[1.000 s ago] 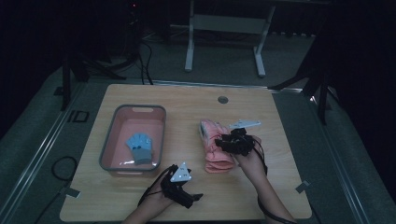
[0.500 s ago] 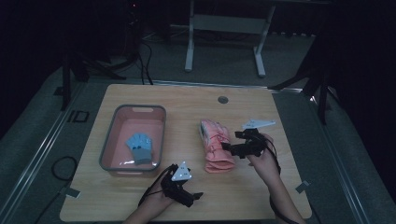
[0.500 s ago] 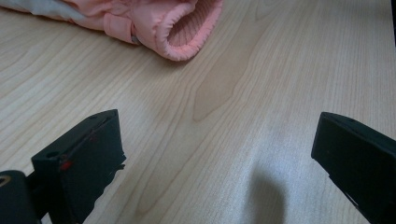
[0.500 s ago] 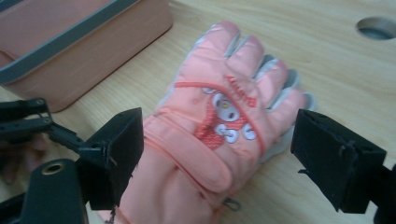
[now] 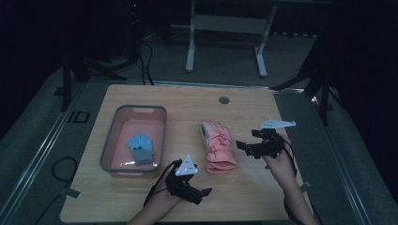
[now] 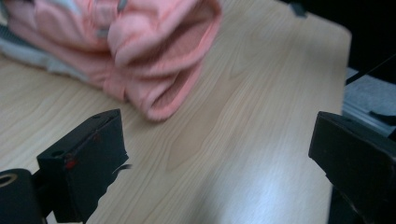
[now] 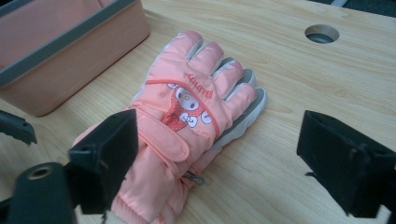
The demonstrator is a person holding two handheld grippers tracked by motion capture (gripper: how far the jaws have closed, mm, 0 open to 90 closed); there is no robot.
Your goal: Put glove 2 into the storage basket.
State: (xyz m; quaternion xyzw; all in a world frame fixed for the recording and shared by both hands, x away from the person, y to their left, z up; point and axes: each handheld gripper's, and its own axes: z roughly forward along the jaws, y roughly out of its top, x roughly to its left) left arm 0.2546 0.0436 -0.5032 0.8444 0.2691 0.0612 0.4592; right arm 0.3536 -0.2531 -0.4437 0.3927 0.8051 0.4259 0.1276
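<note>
The right gripper has just been opening, jaws wide and empty beside the pink gloves (2 stacked). The left gripper, also wide, holds nothing. Next, I judge, comes gripping the gloves for the tray.

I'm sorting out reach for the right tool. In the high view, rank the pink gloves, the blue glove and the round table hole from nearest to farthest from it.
From the right tool, open and empty:
1. Pink gloves, just to its left on the table.
2. Round table hole, toward the far edge.
3. Blue glove, inside the pink bin at the left.
</note>
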